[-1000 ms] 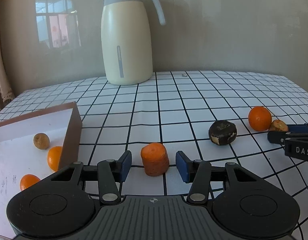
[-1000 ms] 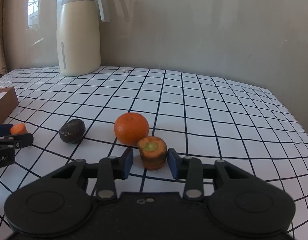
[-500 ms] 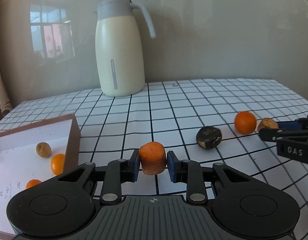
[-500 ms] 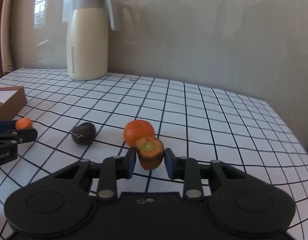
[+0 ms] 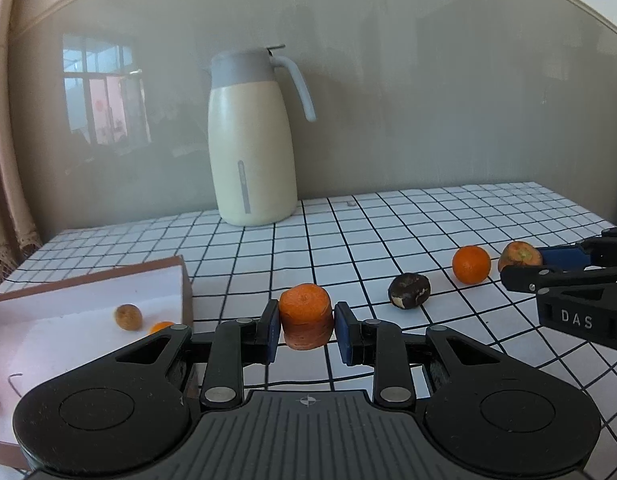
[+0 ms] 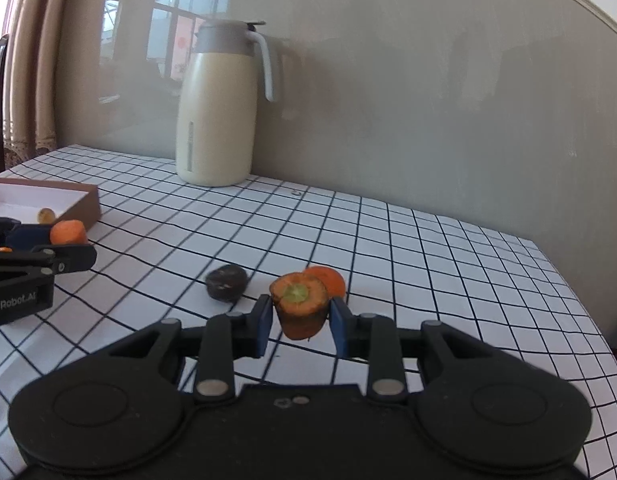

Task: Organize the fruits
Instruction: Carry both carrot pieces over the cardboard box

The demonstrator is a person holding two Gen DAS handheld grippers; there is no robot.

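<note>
Overhead of nothing much: two grippers, two carrot pieces, one in each. Left gripper [image 5: 306, 330] has its blue pads pressed against both sides of a carrot chunk [image 5: 306, 316], cut face up, held clear of the checked tablecloth [image 5: 348, 248]. Right gripper [image 6: 298, 326] is likewise clamped on a carrot top [image 6: 299, 306], its greenish stem core facing up and toward the camera, lifted off the cloth.

Beyond the left fingertips and to their right: one dark fruit [image 5: 409, 291], then one tangerine [image 5: 471, 264], both resting on the cloth, near each other but apart. The right gripper with its piece shows just past the tangerine at the far right of that view.

From the right gripper's side, the same dark fruit sits ahead and left of its fingertips; the tangerine is mostly hidden directly behind the held carrot top.

Left of the left fingers: one shallow brown box [image 5: 108, 280] with white lining. Counted inside: one small brownish round fruit [image 5: 128, 317] and one orange fruit [image 5: 161, 326], partly hidden by the gripper body. A reddish-orange edge shows at the frame's far left; cannot tell what it is.

Far ahead of both pairs of fingers, against the grey wall: one cream jug [image 5: 252, 140] with grey lid and handle, upright.
</note>
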